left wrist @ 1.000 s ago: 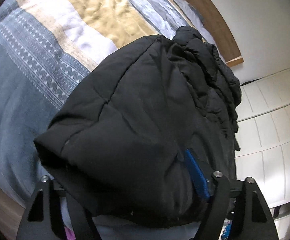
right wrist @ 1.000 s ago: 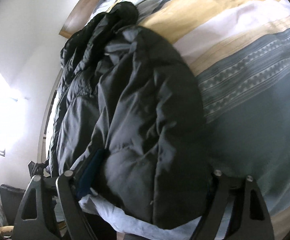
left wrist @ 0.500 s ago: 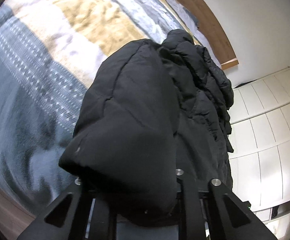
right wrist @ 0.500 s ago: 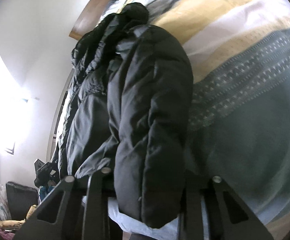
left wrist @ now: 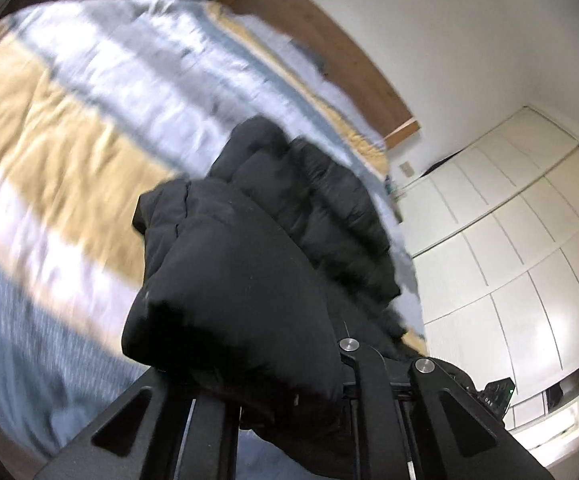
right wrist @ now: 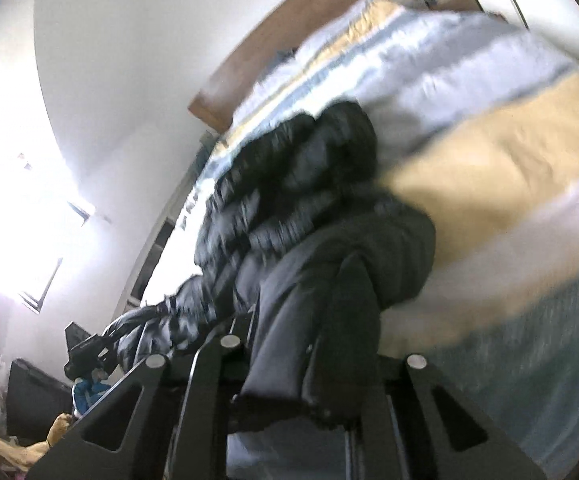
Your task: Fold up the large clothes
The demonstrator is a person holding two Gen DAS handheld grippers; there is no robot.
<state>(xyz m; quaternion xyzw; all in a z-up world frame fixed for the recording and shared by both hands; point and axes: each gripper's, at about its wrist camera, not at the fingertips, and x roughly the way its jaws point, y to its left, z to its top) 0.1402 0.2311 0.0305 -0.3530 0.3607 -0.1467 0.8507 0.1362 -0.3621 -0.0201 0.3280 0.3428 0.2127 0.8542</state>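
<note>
Both grippers' fingers [left wrist: 363, 396] [right wrist: 205, 384] are clamped on the black jacket [left wrist: 241, 280] [right wrist: 329, 288] bunched between them.

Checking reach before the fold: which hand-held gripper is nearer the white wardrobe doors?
Left. The left hand-held gripper, clamped on the black puffer jacket, has the wardrobe doors beside it; the right hand-held gripper is further away.

striped duvet [left wrist: 89, 128], wood headboard [left wrist: 329, 44], white wardrobe [left wrist: 521, 248], bright window [right wrist: 17, 200]
</note>
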